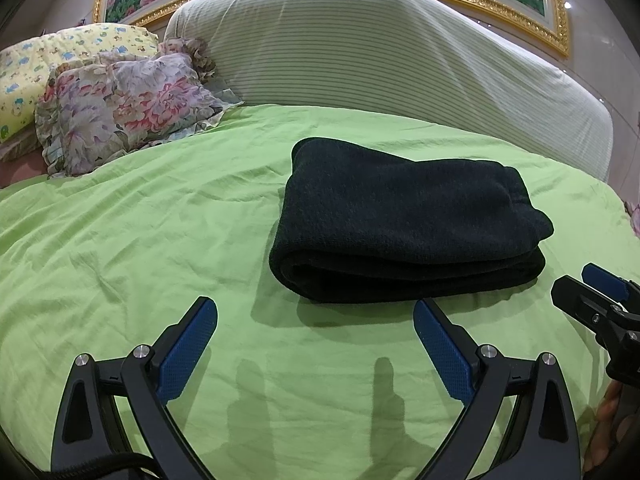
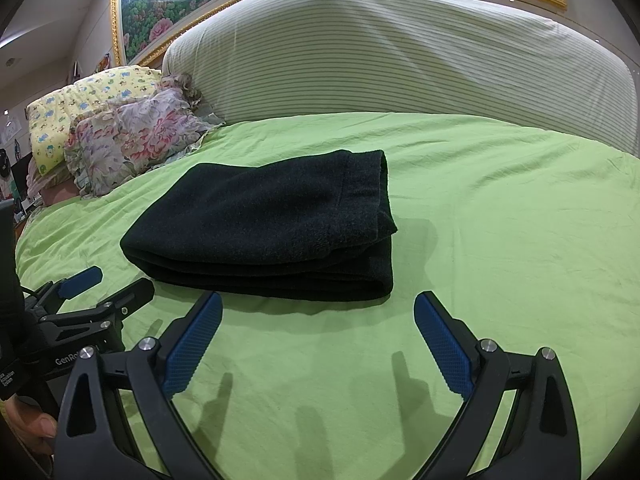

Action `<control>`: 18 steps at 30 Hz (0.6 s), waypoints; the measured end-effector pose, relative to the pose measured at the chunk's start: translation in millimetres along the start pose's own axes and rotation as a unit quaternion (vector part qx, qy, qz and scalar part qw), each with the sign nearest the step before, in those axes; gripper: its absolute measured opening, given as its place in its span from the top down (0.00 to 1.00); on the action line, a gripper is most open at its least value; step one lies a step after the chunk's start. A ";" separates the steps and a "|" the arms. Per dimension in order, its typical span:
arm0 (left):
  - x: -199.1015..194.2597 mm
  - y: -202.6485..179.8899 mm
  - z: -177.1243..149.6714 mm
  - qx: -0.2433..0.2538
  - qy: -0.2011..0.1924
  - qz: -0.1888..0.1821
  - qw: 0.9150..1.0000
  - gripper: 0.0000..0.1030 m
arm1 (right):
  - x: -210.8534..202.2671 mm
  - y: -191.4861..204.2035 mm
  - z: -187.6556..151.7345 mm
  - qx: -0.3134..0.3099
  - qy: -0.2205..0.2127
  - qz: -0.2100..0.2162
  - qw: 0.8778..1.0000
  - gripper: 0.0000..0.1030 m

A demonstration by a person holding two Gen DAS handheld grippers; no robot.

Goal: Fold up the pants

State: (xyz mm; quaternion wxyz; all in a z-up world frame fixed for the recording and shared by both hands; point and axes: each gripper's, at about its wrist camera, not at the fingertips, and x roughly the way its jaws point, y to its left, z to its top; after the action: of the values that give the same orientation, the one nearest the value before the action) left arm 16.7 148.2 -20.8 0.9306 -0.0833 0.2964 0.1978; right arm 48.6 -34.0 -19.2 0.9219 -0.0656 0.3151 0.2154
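on the wrinkled lime-green bedsheet [image 1: 160, 216], the black fleece pants [image 1: 404, 220] lie folded into a compact stack. left gripper [image 1: 316, 344] and right gripper [image 2: 318, 340] hover just short of it, both spread wide, holding nothing.

Folded black fleece pants [image 1: 404, 216]: matt, fuzzy nap, thick cloth. Under them, lime-green cotton bedsheet [image 1: 160, 232]: smooth weave, matt, fine creases. Behind pants, pale ribbed striped headboard cover [image 1: 360, 52]: matt cloth. Left of pants, floral pillow [image 1: 120, 108]: thin, slight sheen. Gilt picture frame [image 1: 556, 16] above headboard cover: glossy.
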 end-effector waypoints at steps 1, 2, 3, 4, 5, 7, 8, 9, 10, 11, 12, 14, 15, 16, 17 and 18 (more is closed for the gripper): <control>0.0 0.1 0.0 0.000 0.000 0.000 1.000 0.04 | -0.3 0.2 -0.2 0.000 0.000 0.000 1.000 0.06; 0.0 0.1 -0.1 0.000 0.000 0.000 1.000 0.04 | -0.4 0.3 -0.2 0.000 0.000 0.000 1.000 0.06; 0.0 -0.2 0.0 0.000 0.000 0.000 1.000 0.04 | -0.5 0.4 -0.3 0.000 0.000 0.000 1.000 0.06; 0.0 -0.2 0.1 0.000 0.000 0.000 1.000 0.04 | -0.6 0.5 -0.3 0.000 0.000 -0.001 1.000 0.06; 0.4 -0.6 -0.3 0.000 0.001 0.000 1.000 0.04 | -0.6 0.6 -0.3 0.000 0.000 -0.001 1.000 0.06; 0.9 -0.8 -0.5 0.000 0.001 0.000 1.000 0.04 | -0.6 0.7 -0.3 0.000 0.000 -0.001 1.000 0.06; 0.9 -0.8 -0.4 0.000 0.001 0.000 1.000 0.04 | -0.7 0.9 -0.4 0.000 0.000 -0.001 1.000 0.06; 1.0 -0.8 -0.4 0.000 0.001 0.000 1.000 0.04 | -0.7 0.9 -0.3 0.000 0.000 -0.001 1.000 0.06; 0.8 -0.7 -0.3 0.000 0.001 0.000 1.000 0.04 | -0.7 0.9 -0.3 0.000 0.000 -0.001 1.000 0.06; 0.9 -0.7 -0.3 0.000 0.001 -0.001 1.000 0.04 | -0.7 0.9 -0.2 0.000 0.000 -0.001 1.000 0.06; 1.0 -0.4 -0.5 0.000 0.001 -0.001 1.000 0.04 | -0.7 1.0 -0.2 0.000 0.000 -0.001 1.000 0.06; 0.9 -0.7 -0.6 0.000 0.001 -0.001 1.000 0.04 | -0.7 1.1 -0.1 0.000 0.000 -0.001 1.000 0.06; 1.4 -0.9 -0.8 0.000 0.002 -0.002 1.000 0.04 | -0.7 1.1 -0.1 0.000 0.000 -0.001 1.000 0.06; 1.3 -0.9 -0.9 0.000 0.002 -0.001 1.000 0.04 | -0.7 1.1 0.0 0.000 0.000 -0.001 1.000 0.06; 1.4 -1.0 -1.1 0.001 0.001 -0.001 1.000 0.04 | -0.8 1.2 0.0 0.000 0.000 -0.001 1.000 0.06; 1.6 -0.8 -0.8 0.001 0.001 -0.002 1.000 0.04 | -0.8 1.3 0.0 0.000 0.000 -0.001 1.000 0.06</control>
State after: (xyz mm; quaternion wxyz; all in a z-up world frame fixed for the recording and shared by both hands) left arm 17.8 147.8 -22.3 0.9306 -0.0832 0.2978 0.1960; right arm 47.5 -33.2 -18.7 0.9221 -0.0659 0.3152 0.2145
